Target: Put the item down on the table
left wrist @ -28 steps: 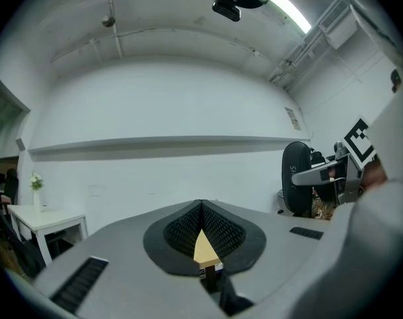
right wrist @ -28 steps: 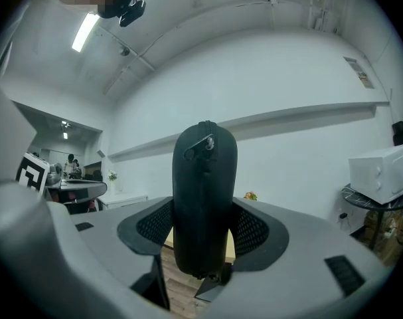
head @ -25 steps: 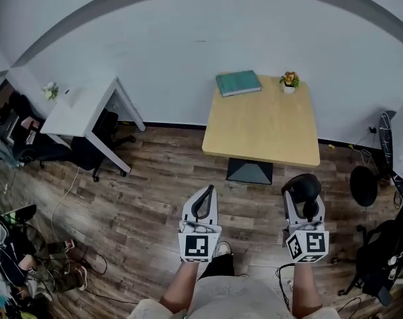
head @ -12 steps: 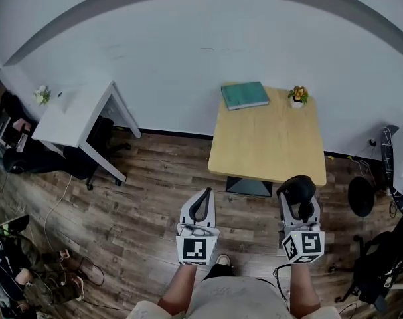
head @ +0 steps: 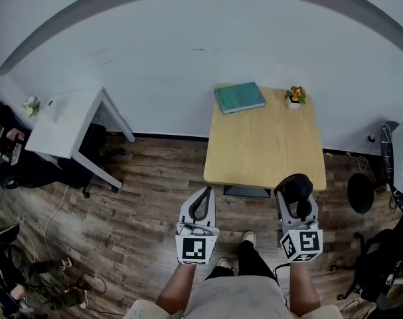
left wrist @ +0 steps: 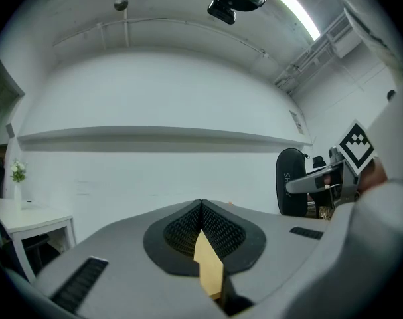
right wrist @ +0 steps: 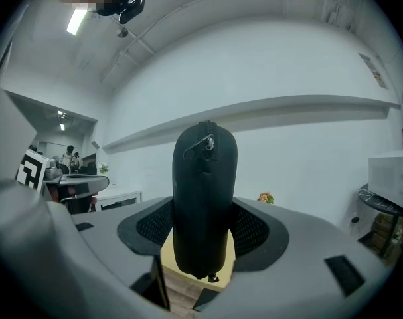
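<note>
My right gripper (head: 297, 198) is shut on a black oval case (head: 297, 188) with a zipper pull, held upright between the pads (right wrist: 254, 231); in the right gripper view the black case (right wrist: 204, 201) fills the middle. It hangs just short of the near edge of a light wooden table (head: 264, 141). My left gripper (head: 201, 205) is shut with nothing between its jaws, level with the right one and to its left, over the wooden floor. In the left gripper view the left gripper (left wrist: 201, 228) has its pads pressed together.
A teal book (head: 239, 98) and a small potted plant (head: 294, 96) sit at the table's far edge by the white wall. A white desk (head: 62, 121) with a plant stands at the left. Chairs, a fan (head: 362, 193) and cables crowd the right.
The table has come nearer to both grippers and the view has shifted forward; the person's feet now show below. The right gripper still holds the black case.
</note>
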`<state>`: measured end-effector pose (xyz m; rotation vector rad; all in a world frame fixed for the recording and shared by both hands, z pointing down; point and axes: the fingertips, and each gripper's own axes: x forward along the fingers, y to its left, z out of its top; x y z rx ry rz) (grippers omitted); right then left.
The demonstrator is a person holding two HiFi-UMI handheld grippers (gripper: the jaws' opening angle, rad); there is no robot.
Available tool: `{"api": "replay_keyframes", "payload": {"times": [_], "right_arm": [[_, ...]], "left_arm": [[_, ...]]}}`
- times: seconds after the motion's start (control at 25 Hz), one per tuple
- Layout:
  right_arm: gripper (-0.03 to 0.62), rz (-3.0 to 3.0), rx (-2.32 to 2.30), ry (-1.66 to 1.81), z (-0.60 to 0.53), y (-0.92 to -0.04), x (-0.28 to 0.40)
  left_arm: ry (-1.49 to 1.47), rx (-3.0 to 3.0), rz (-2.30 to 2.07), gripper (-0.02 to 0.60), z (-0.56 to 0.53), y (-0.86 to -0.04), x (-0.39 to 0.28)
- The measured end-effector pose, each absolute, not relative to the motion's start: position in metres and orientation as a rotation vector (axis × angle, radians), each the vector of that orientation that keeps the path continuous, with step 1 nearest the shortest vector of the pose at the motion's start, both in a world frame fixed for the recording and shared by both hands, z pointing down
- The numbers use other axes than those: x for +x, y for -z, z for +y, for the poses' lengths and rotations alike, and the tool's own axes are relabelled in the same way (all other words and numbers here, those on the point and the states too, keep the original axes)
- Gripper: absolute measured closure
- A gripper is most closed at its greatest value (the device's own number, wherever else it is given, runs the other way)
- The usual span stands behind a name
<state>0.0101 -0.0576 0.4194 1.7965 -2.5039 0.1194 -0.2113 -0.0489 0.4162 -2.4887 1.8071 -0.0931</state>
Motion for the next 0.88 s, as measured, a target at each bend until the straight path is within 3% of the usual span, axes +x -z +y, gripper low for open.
{"api": "replay_keyframes", "payload": {"times": [0.88], "right_arm": [[0.326, -2.569, 1.801, -0.189, -0.213, -0.43, 0.086]], "left_arm": [[0.131, -2.41, 1.76, 0.574, -0.2, -0.401, -0.123]]}}
